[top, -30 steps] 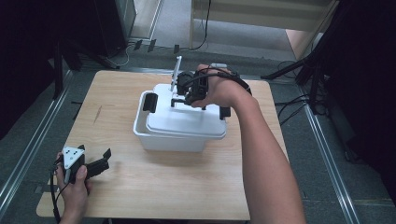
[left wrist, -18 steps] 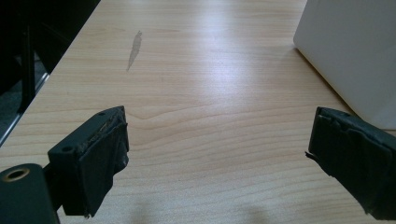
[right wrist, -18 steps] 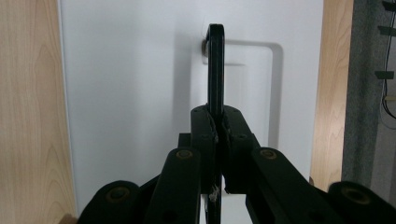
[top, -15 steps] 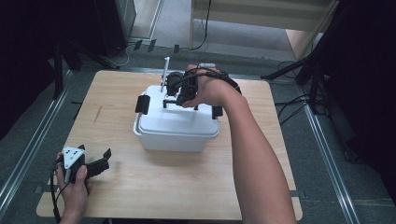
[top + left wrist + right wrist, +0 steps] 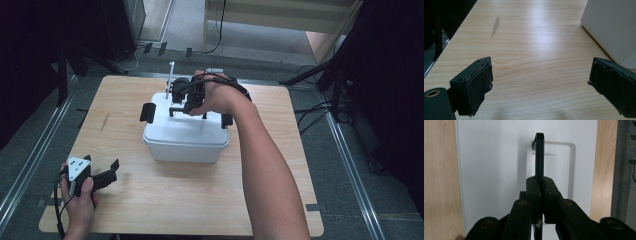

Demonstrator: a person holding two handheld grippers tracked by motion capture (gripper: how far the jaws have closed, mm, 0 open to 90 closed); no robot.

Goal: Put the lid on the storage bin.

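Over table centre, right gripper [image 5: 539, 185] clamped on white lidded box's [image 5: 185, 135] raised black handle [image 5: 539, 157], apparently for carrying; left gripper [image 5: 541, 82] wide open, empty, near-left.

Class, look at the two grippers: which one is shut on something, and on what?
The right gripper, above the white box: its jaws pinch the box's black handle. The left gripper rests open on the table, holding nothing.
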